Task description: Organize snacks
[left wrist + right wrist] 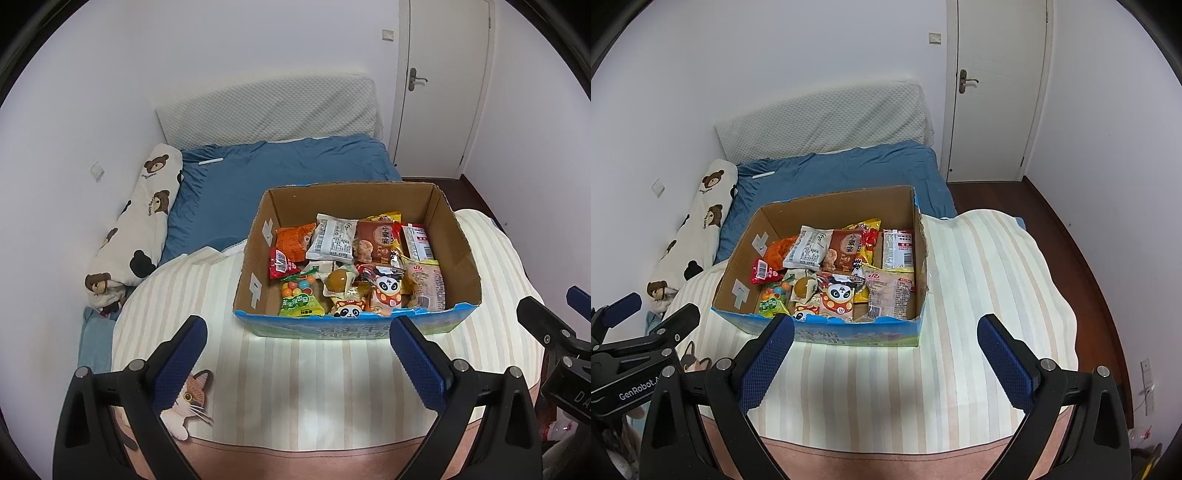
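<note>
Both hand-held grippers, left (pixel 298 352) and right (pixel 885 350), gape empty before the upright, open-topped snack box (pixel 354 326).

A striped cream blanket (pixel 295 387) covers the near bed, a cat picture (pixel 190 400) at its 7 o'clock edge. Beyond lies a blue sheet (pixel 258 173), with a bear-print bolster (pixel 140 218) along the wall at 9 o'clock. A white quilted pad (pixel 266 110) leans at 12 o'clock; a white door (pixel 443 81) stands at 1 o'clock.

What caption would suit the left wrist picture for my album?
Open left gripper hovers before a snack box on a striped blanket.
</note>
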### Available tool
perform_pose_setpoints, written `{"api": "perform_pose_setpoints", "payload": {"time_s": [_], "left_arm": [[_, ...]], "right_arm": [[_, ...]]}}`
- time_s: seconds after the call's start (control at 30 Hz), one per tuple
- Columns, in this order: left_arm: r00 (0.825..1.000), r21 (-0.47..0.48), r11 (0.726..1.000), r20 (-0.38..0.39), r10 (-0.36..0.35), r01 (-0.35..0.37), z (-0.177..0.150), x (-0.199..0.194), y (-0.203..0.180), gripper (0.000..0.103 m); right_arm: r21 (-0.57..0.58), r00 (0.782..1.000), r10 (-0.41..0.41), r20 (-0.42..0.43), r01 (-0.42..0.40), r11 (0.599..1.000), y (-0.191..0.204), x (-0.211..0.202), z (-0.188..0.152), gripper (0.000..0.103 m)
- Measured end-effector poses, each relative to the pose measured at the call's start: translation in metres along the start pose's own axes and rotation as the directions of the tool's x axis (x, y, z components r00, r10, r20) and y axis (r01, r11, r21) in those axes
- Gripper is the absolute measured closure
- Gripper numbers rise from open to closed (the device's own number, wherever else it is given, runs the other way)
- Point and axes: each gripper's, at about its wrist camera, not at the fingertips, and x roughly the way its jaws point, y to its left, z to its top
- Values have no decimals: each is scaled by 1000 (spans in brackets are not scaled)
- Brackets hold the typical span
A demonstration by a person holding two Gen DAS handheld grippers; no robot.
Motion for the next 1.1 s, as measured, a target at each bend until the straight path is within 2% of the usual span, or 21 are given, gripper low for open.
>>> {"api": "perform_pose_setpoints", "payload": {"time_s": [1.1], "left_arm": [[1000, -1, 1000, 16, -16, 16, 1, -6, -7, 2]], "right_arm": [[1, 1000, 2, 9, -2, 1000, -1, -4, 0, 2]]}}
